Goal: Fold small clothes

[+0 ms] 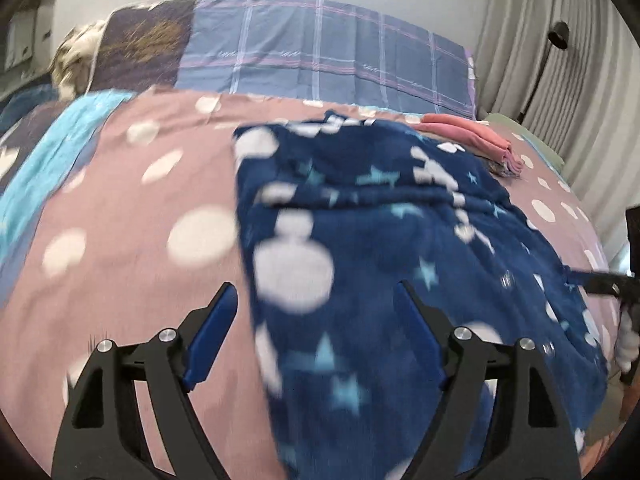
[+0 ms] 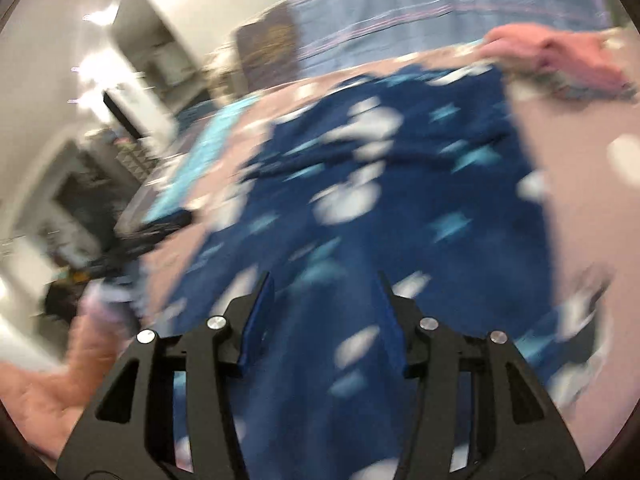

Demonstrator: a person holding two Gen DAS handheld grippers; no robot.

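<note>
A navy garment point(image 1: 400, 240) printed with white blobs and pale blue stars is lying spread across a bed point(image 1: 132, 208) covered by a dusty-pink sheet with white dots. In the left wrist view it is filling the middle and right of the bed, running from the near edge up toward the far side, with a crease lying across its upper part.

The left gripper point(image 1: 314, 294) is hovering at the near edge, its fingers point(image 1: 214, 332) standing spread wide apart; the garment's left edge is passing between them, but neither pad is pressing on the cloth. The right gripper point(image 2: 322, 284) is poised over the near part of the same garment point(image 2: 400, 184), its fingers point(image 2: 258, 320) parted as well, with nothing pinched between them. Both views are blurred.

At the far right of the bed a small stack of folded pink clothes point(image 1: 476, 138) is sitting just beyond the garment's far corner. A blue plaid pillow point(image 1: 320, 52) is lying along the far side, a turquoise cloth point(image 1: 52, 156) is trailing down the left, and grey curtains point(image 1: 560, 48) are hanging at the right.
</note>
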